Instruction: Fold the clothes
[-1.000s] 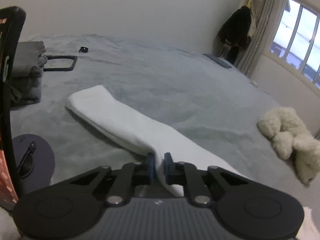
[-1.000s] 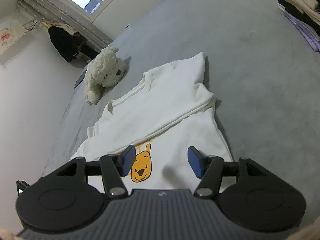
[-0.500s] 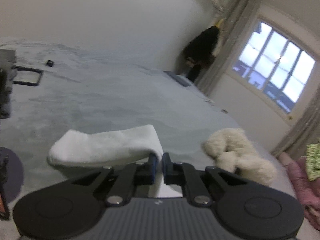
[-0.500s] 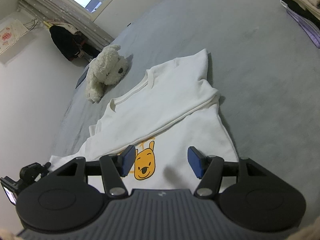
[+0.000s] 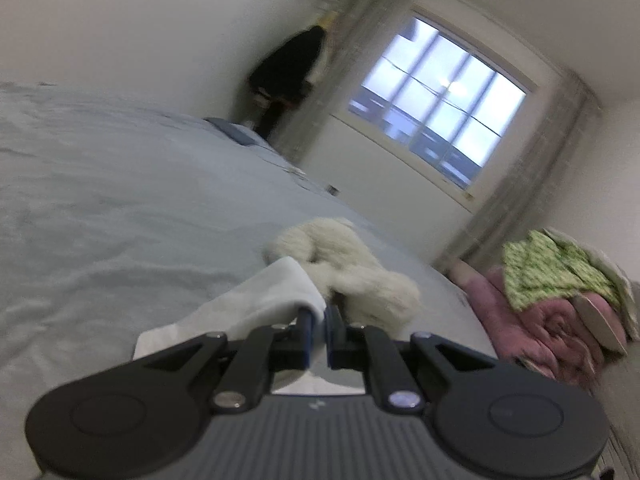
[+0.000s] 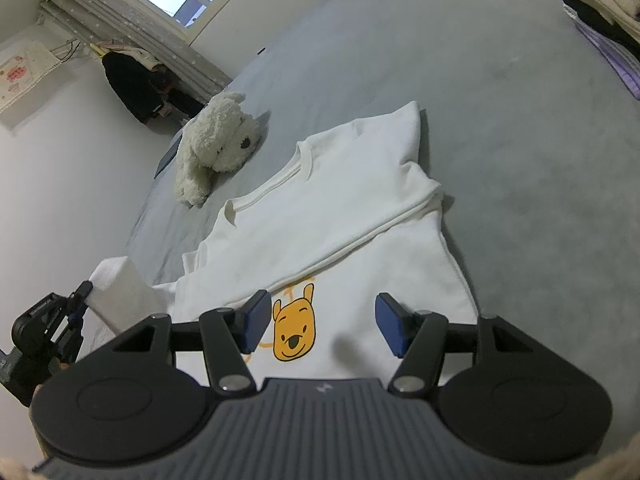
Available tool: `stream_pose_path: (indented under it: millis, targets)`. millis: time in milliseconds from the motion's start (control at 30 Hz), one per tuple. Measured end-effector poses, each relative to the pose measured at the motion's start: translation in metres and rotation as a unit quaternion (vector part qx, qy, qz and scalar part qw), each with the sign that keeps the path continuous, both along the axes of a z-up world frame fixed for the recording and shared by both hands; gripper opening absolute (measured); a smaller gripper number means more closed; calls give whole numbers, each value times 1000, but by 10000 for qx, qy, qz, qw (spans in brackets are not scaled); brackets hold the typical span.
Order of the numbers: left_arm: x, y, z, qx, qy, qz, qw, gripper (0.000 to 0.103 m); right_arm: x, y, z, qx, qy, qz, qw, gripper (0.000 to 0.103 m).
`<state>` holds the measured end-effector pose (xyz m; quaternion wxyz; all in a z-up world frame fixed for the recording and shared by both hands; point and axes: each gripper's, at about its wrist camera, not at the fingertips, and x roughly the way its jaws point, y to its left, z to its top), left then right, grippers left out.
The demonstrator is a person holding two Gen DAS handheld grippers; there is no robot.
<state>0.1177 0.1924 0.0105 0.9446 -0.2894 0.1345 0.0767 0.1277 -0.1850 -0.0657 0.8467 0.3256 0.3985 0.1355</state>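
Note:
A white sweatshirt (image 6: 344, 216) with a yellow bear print (image 6: 294, 334) lies flat on the grey bed, one sleeve folded across its chest. My left gripper (image 5: 318, 334) is shut on the other white sleeve (image 5: 256, 300) and holds it lifted off the bed. The lifted sleeve (image 6: 120, 292) and the left gripper (image 6: 76, 304) also show at the left of the right wrist view. My right gripper (image 6: 320, 326) is open and empty, hovering over the sweatshirt's lower part near the bear print.
A white plush dog (image 6: 216, 140) lies on the bed beside the sweatshirt's collar; it also shows in the left wrist view (image 5: 352, 272). Pink and green bedding (image 5: 560, 300) is piled at the right. Folded clothes (image 6: 600, 8) are stacked at the far right.
My left gripper has lifted the sleeve off the bed and swung it right, toward the sweatshirt's body. The right gripper has stayed open and almost still.

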Motion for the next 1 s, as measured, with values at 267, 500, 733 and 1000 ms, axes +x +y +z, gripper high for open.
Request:
stream_pose_path:
  millis: [267, 500, 733, 1000]
  targets:
    - [11, -26, -8, 232, 103, -957, 9951, 6, 0, 0, 1, 13, -16, -15, 10000, 62]
    - [23, -46, -20, 422, 286, -1734, 9835, 7, 0, -1, 0, 17, -6, -9, 10000, 62]
    - [33, -62, -44, 633, 771, -2309, 9679, 7, -1, -1, 0, 16, 13, -8, 10000, 62]
    - [41, -67, -74, 565, 1562, -2617, 9507, 7, -1, -1, -1, 30, 34, 10, 10000, 62]
